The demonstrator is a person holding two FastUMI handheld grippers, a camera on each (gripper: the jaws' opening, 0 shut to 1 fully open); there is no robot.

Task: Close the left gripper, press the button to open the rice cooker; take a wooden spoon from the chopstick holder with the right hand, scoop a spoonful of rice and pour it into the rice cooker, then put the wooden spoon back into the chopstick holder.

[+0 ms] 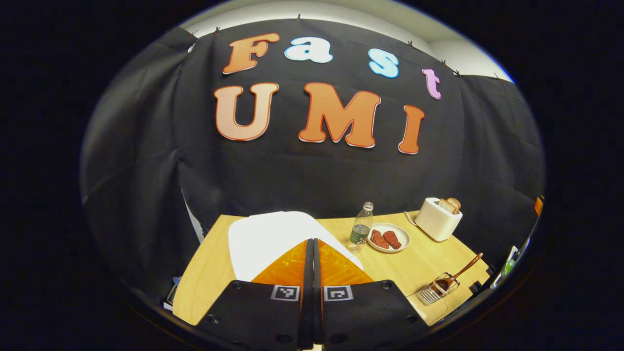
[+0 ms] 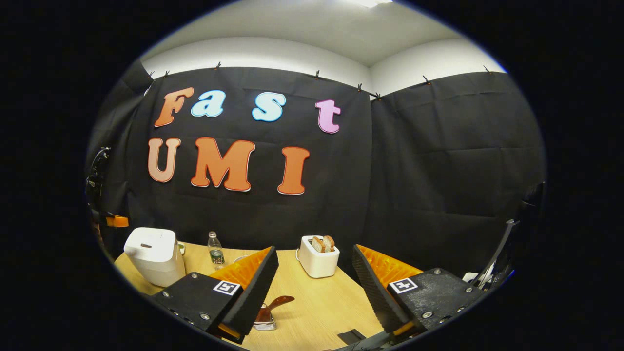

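Left tongs closed above the rice cooker; right tongs wide apart and empty.

I find my left gripper [image 1: 312, 253] with its fingers pressed together, gripping nothing, poised over the white rice cooker [image 1: 273, 239]; lid down; in the right gripper view the rice cooker [image 2: 155, 255] stands at the table's [image 2: 317, 302] far left, a bottle [image 2: 215, 251] beside it; my right gripper [image 2: 312, 282] is spread open above the table; the wooden spoon [image 2: 273, 307] sits in the chopstick holder [image 2: 265, 322] just below it; toaster [image 2: 318, 256] behind; plate [image 1: 388, 237] near the bottle.
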